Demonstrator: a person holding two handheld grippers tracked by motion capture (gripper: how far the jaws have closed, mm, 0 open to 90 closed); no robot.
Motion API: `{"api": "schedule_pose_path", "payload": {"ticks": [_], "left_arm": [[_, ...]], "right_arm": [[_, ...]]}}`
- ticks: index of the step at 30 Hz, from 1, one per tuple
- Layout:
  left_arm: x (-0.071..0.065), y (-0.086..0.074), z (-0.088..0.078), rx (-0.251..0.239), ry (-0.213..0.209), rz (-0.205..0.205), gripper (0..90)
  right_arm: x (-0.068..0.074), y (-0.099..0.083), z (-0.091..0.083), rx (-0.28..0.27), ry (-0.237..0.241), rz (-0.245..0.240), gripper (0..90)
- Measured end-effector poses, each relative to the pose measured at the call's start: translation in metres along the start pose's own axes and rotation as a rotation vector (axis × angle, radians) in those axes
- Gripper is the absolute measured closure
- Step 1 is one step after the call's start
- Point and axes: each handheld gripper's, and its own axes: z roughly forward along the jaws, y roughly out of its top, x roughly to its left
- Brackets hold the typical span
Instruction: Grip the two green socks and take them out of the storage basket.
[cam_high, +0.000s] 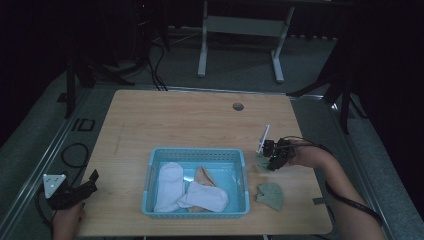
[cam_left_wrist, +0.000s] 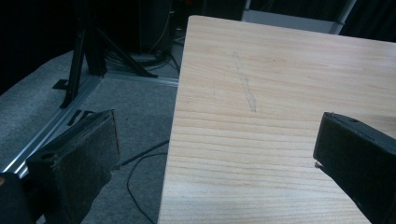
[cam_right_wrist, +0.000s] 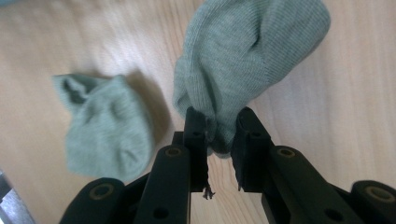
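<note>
Surface: wooden table (cam_high: 200, 120) in a dark room, blue basket (cam_high: 196, 154) as landmark.
Basket contents: two white socks (cam_high: 169, 185) and a tan one.
Your right gripper (cam_right_wrist: 218, 135): just right of the basket, jaws clenched on a grey-green sock (cam_right_wrist: 247, 46).
Second grey-green sock (cam_high: 270, 195): flat on the table, right of the basket's near corner.
Your left gripper (cam_left_wrist: 215, 154): well left of the basket, jaws released, holding nothing.

One grey-green sock (cam_right_wrist: 247, 51) hangs bunched and crumpled, pinched at one end, low over the wooden table just right of the basket. Its mate (cam_right_wrist: 105, 126) lies flat and slightly rumpled on the table nearby, apart from it.
</note>
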Motion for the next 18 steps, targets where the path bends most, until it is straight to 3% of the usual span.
{"api": "schedule_pose_path", "payload": {"ticks": [4,9,16,18], "left_arm": [[0.0,0.0,0.0,0.0,0.001,-0.001,0.7],[0.0,0.0,0.0,0.0,0.0,0.0,0.7],[0.0,0.0,0.0,0.001,0.006,-0.001,0.7],[0.0,0.0,0.0,0.002,0.005,0.0,0.7]], "right_arm": [[-0.002,-0.002,0.02,0.029,-0.002,0.019,77.2],[-0.003,-0.002,0.036,0.023,0.018,0.033,77.1],[-0.002,-0.002,0.039,0.021,0.005,0.029,74.9],[-0.002,-0.002,0.035,0.021,0.004,0.04,69.8]]}}
